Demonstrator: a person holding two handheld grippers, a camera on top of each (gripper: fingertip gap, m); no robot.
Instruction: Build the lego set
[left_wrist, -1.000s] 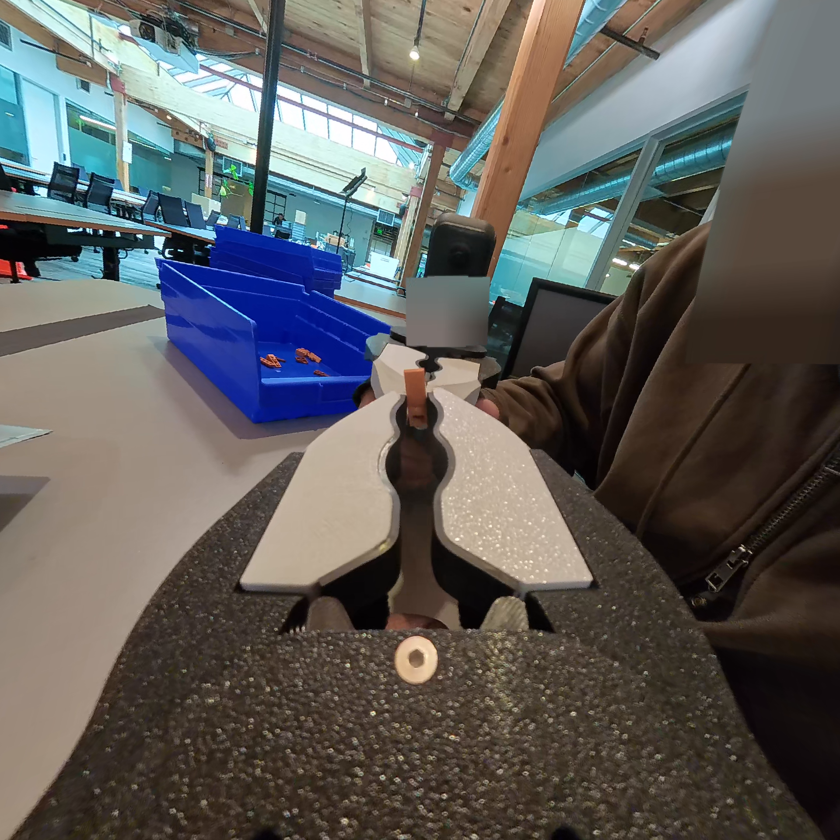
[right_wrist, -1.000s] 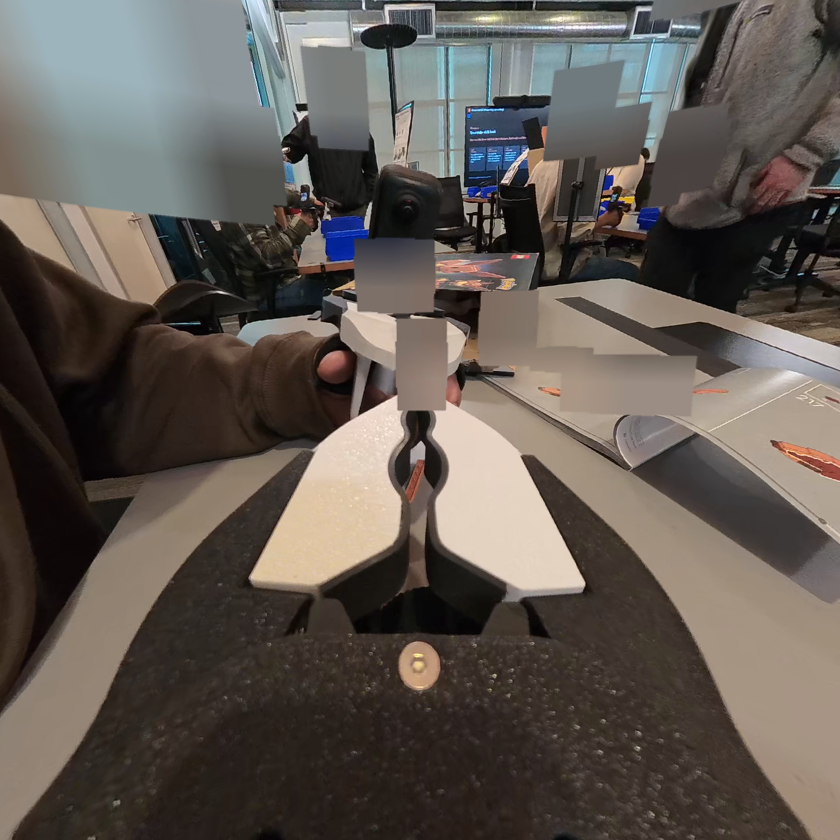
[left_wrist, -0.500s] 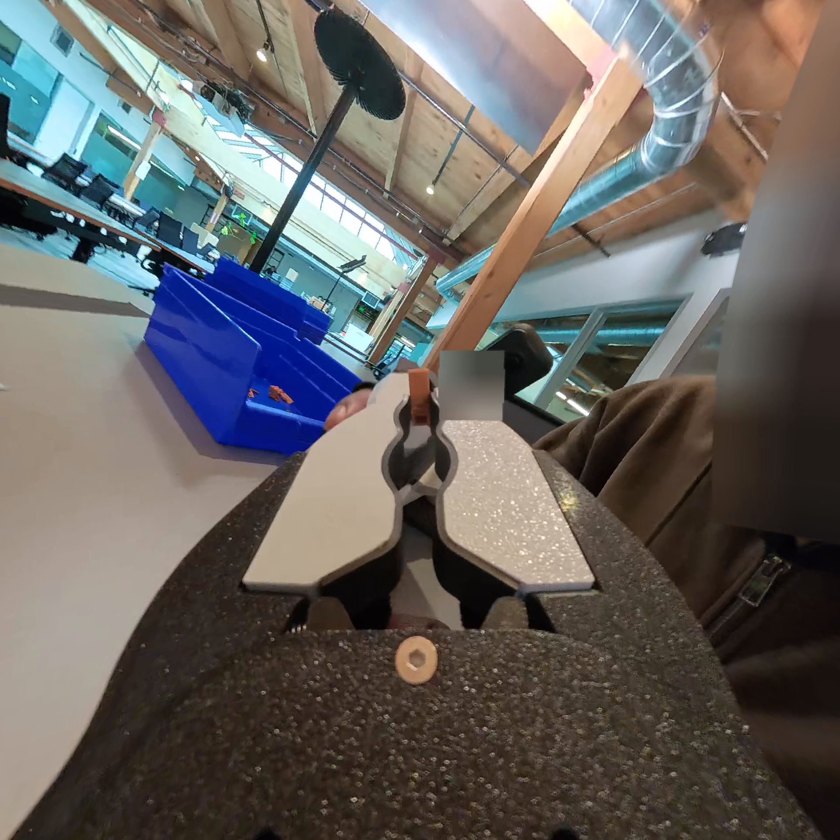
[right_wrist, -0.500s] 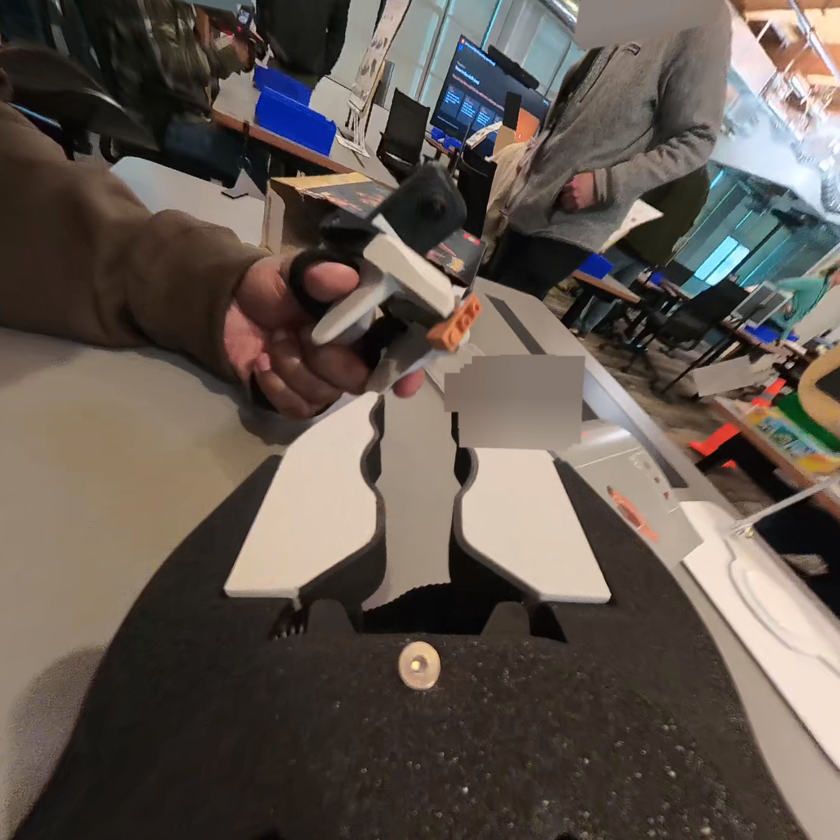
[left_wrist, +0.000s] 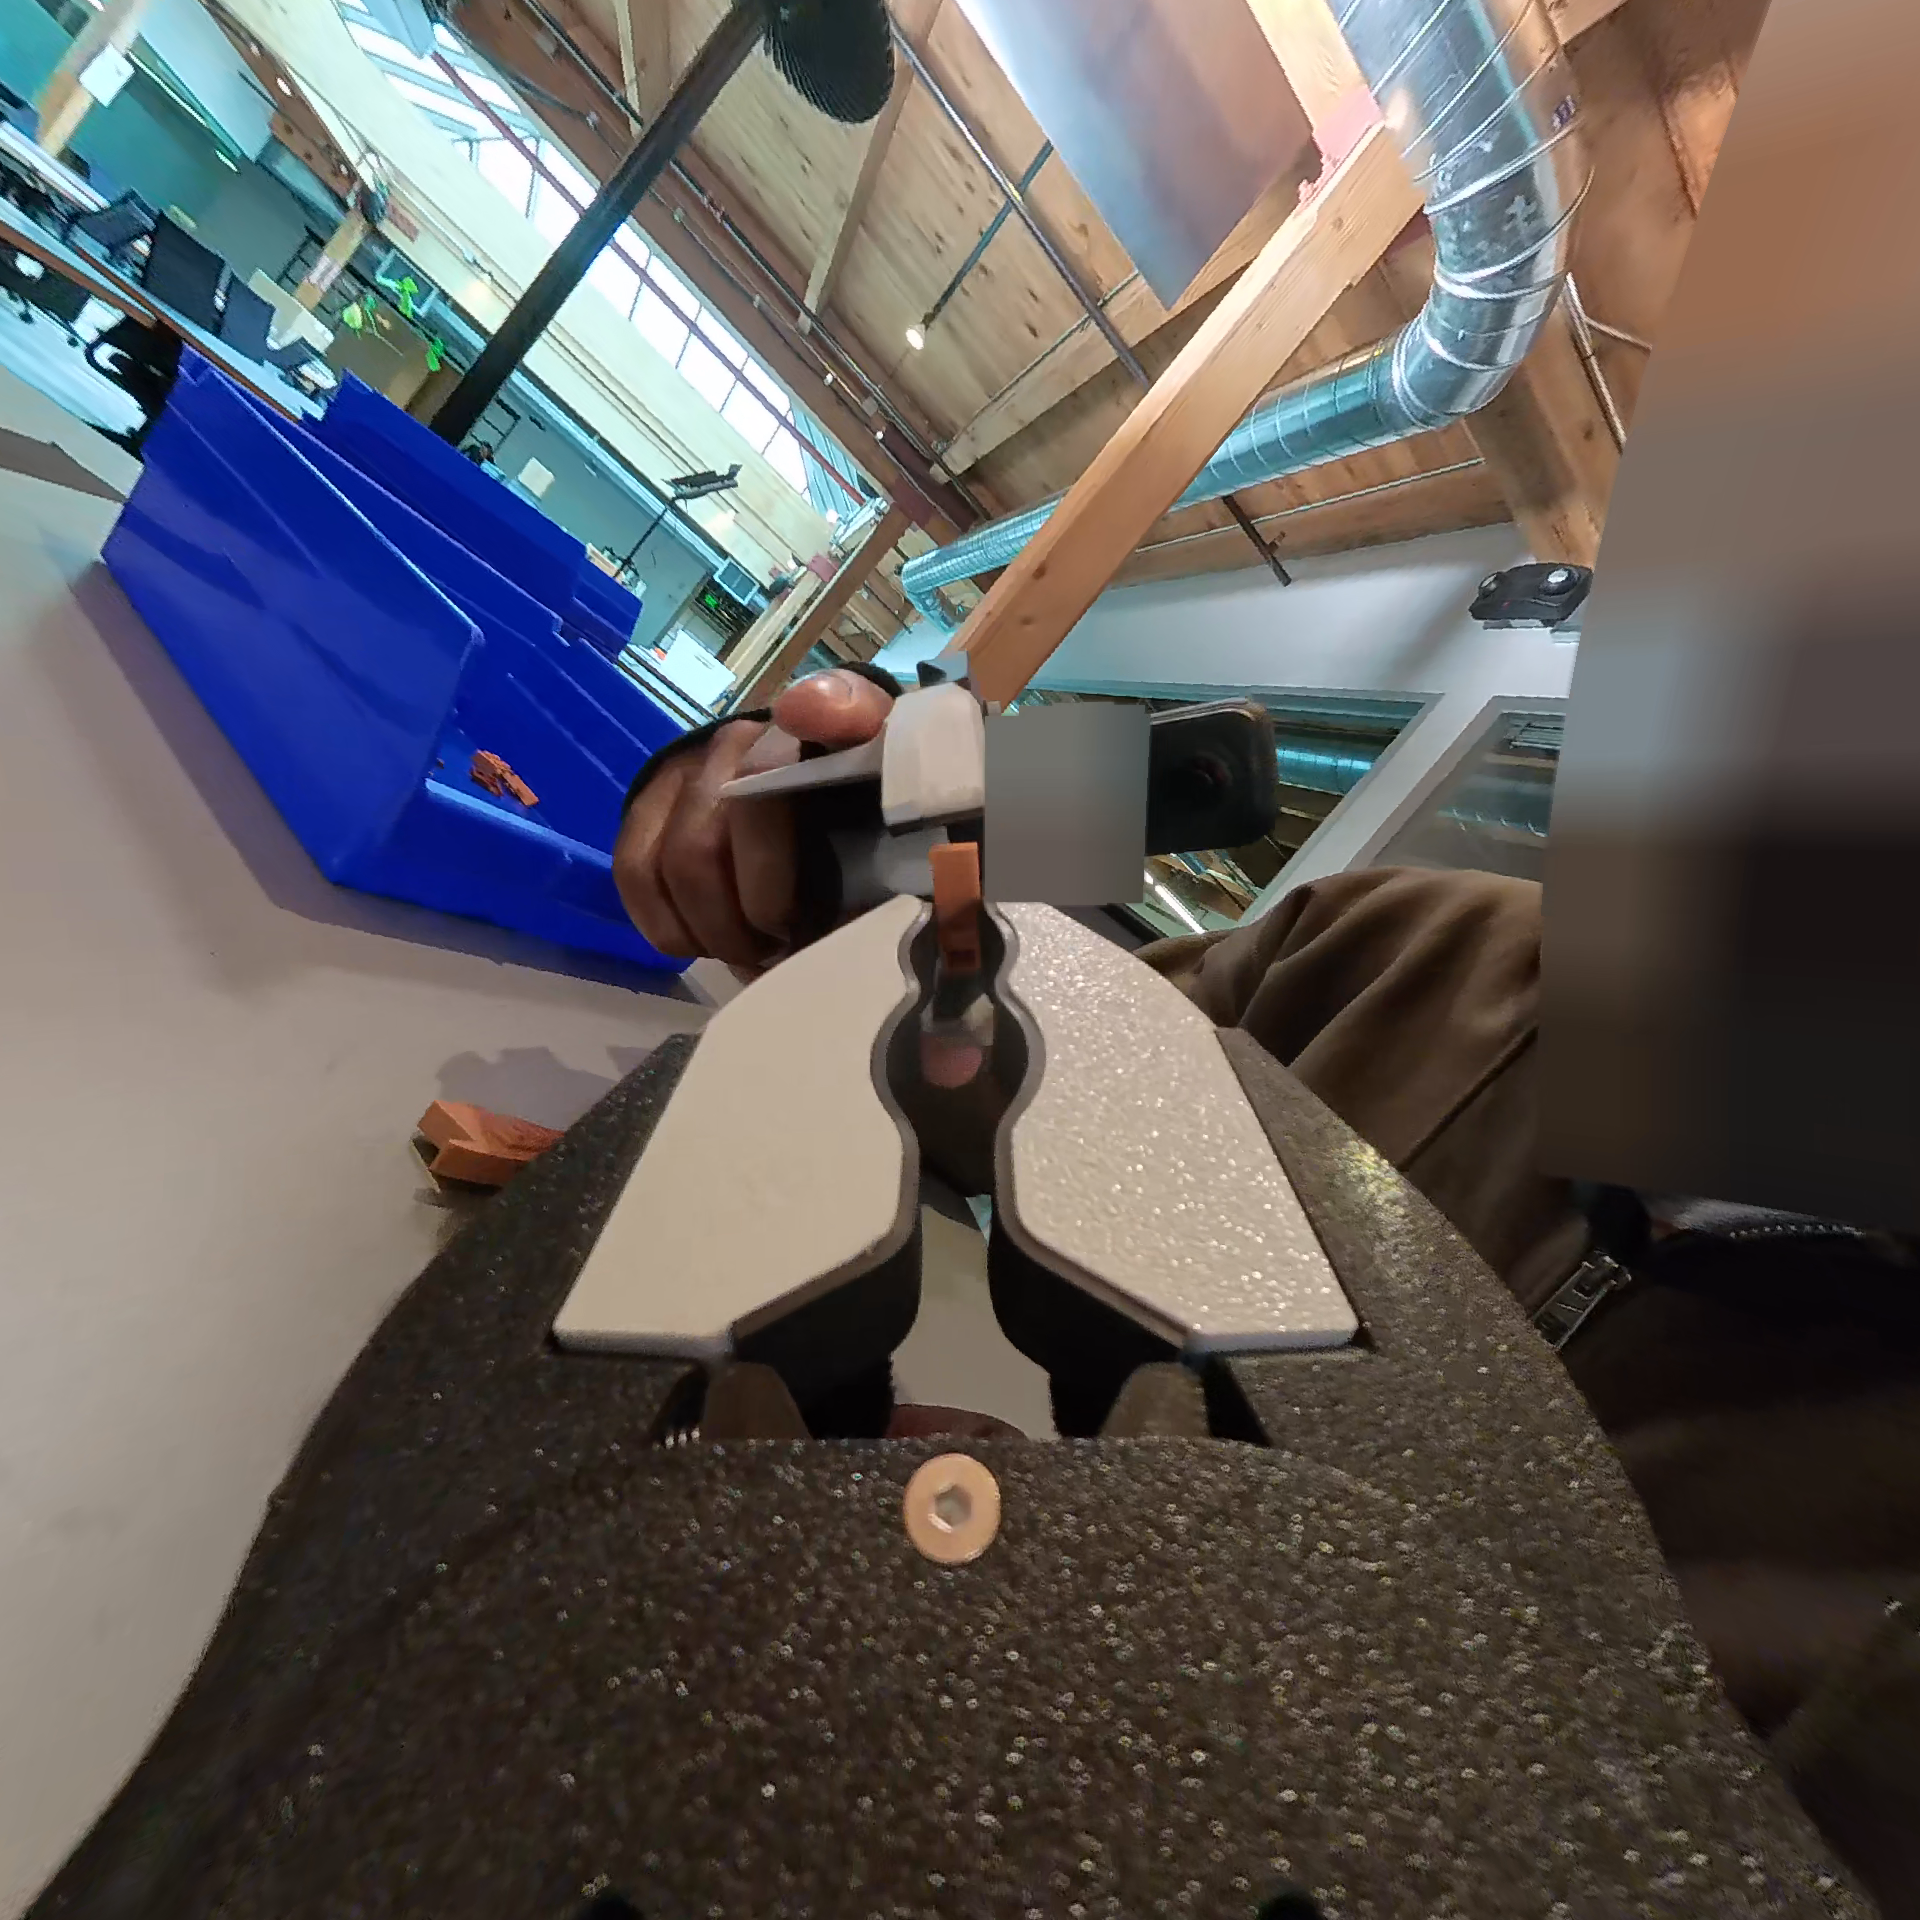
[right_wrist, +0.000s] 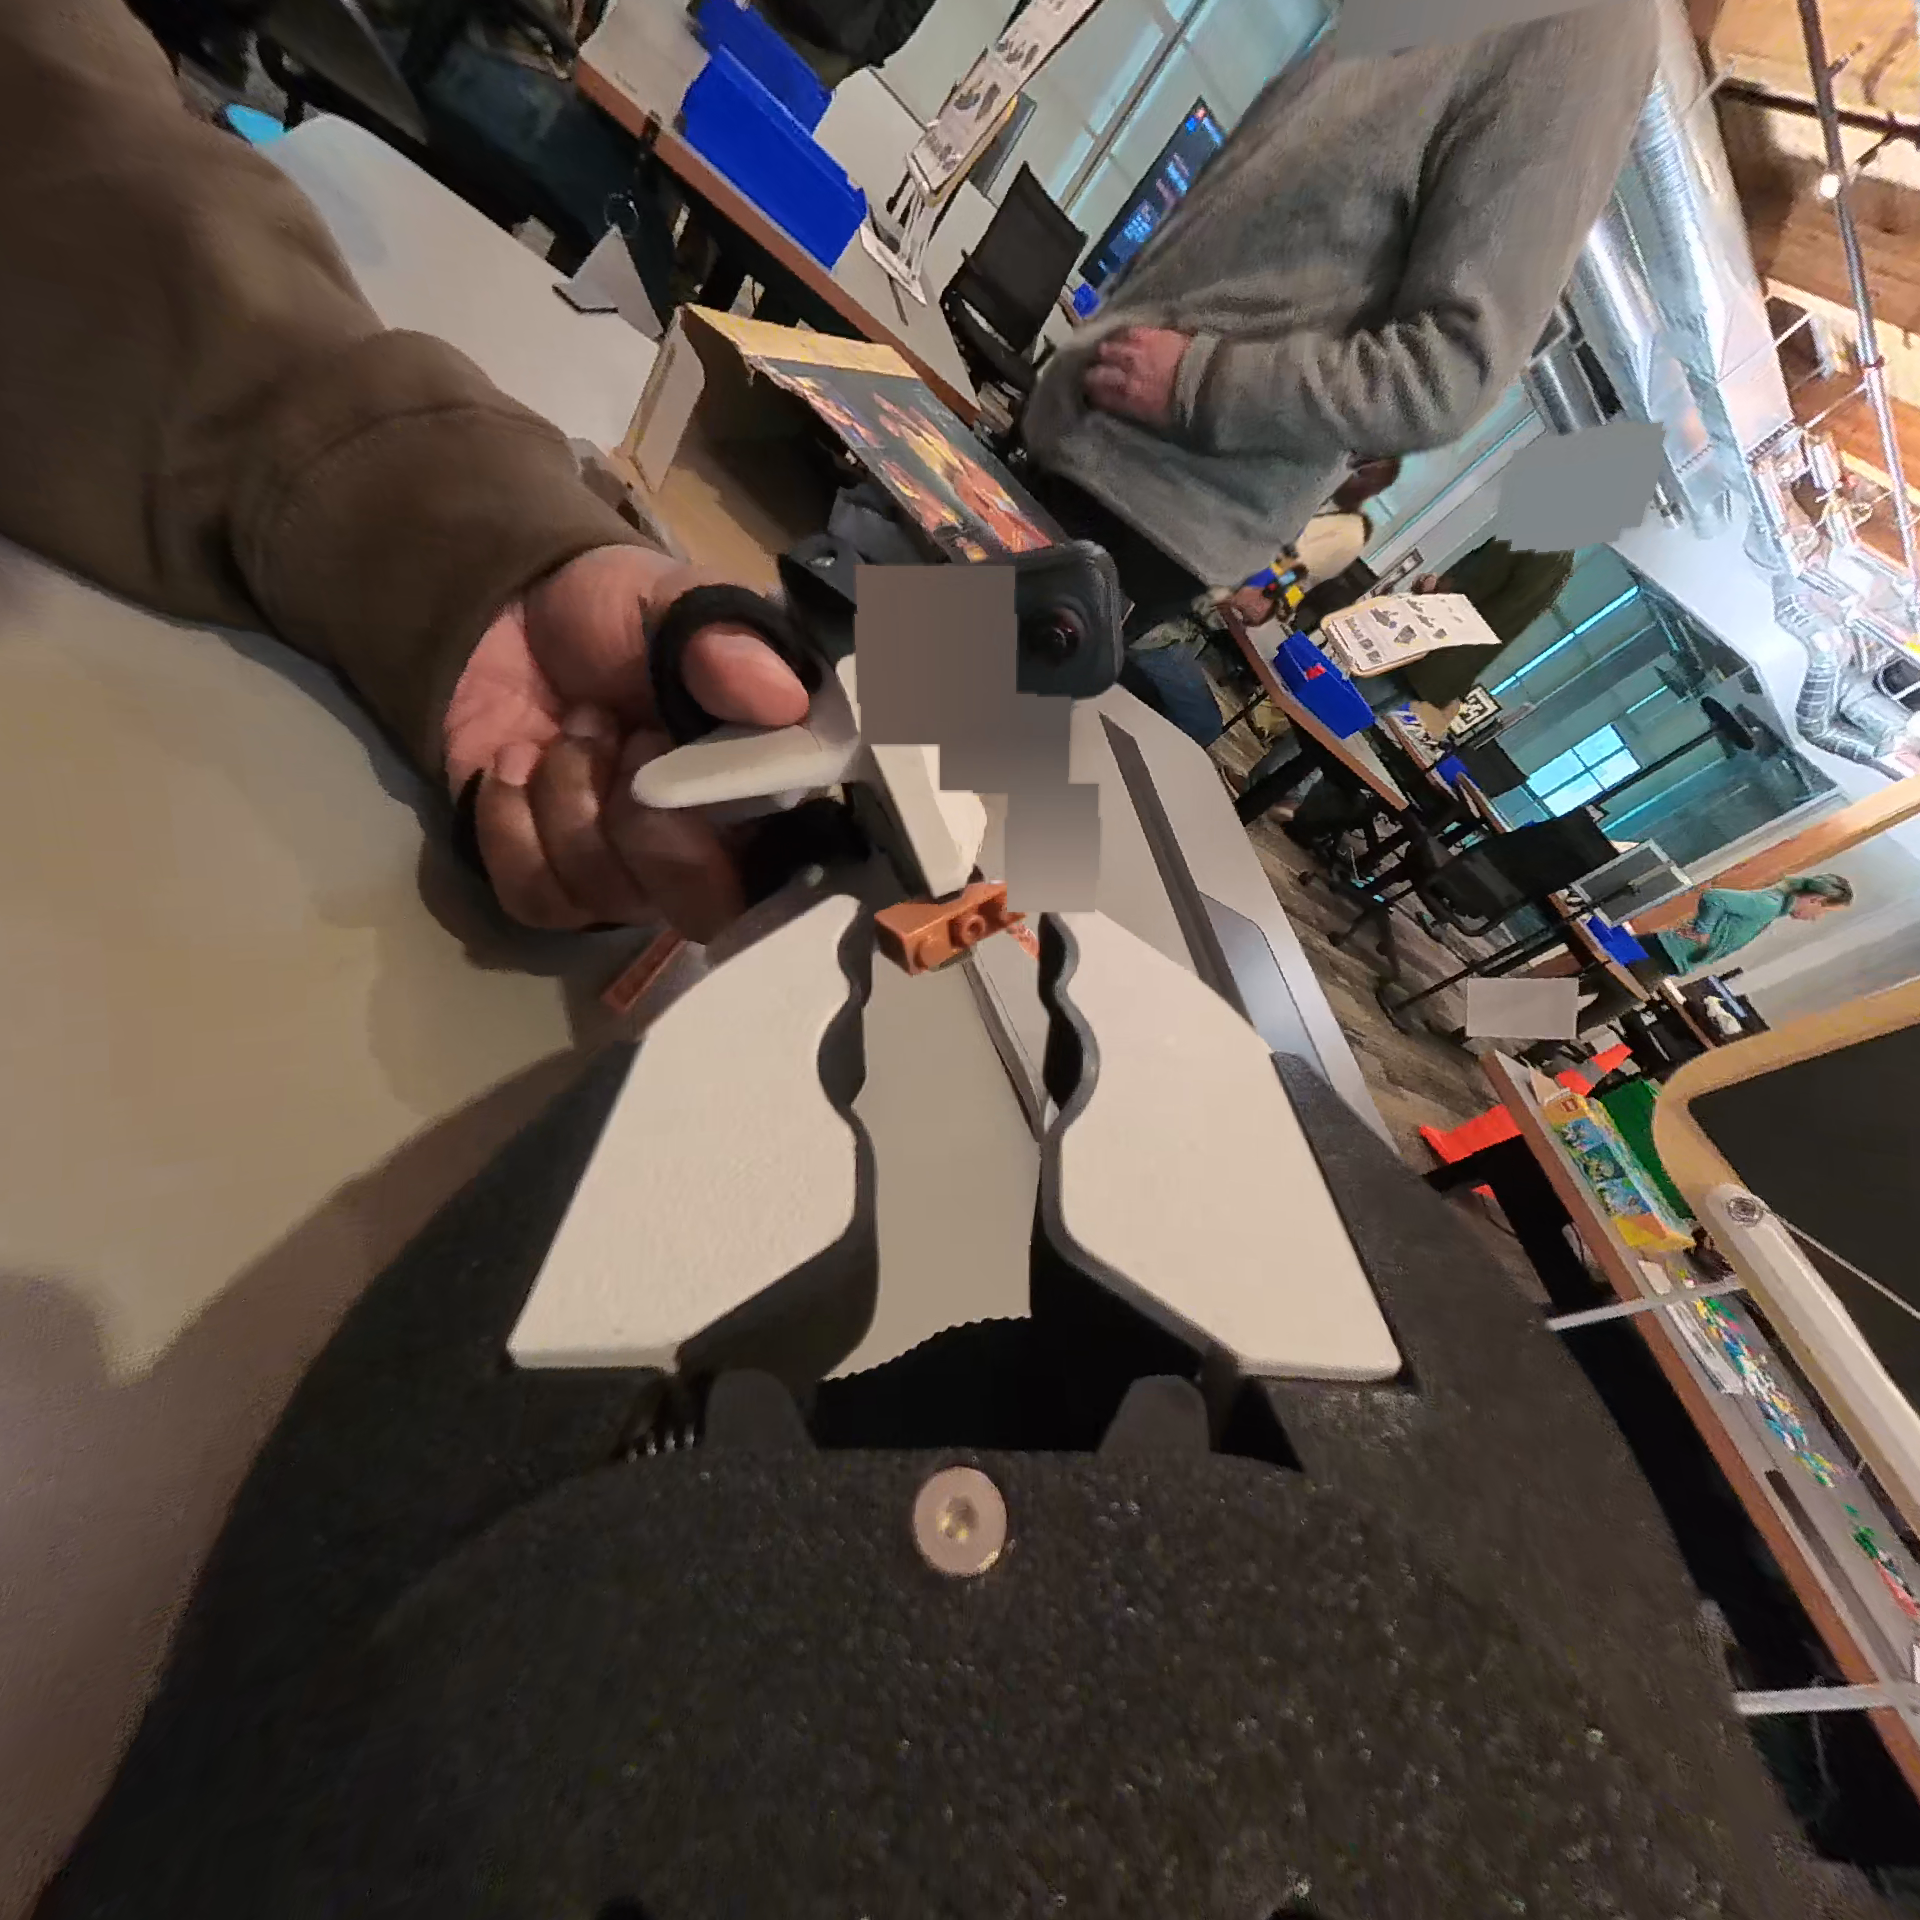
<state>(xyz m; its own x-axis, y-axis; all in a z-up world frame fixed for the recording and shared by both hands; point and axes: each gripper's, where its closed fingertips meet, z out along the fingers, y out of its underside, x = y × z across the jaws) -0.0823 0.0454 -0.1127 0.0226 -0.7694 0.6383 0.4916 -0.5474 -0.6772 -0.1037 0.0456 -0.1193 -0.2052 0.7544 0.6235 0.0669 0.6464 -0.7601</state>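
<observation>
The left gripper has its fingers clenched on a brown brick, held above the desk. The right gripper faces it, fingers spread and empty. Another brown piece lies on the desk near a blue bin.

Held piece: small orange-brown lego brick, upright, pinched at the tips of the left gripper; side stud visible in right wrist view.
Loose piece: same colour, flat on the grey table.
Spare pieces: small cluster inside the blue bin.
</observation>
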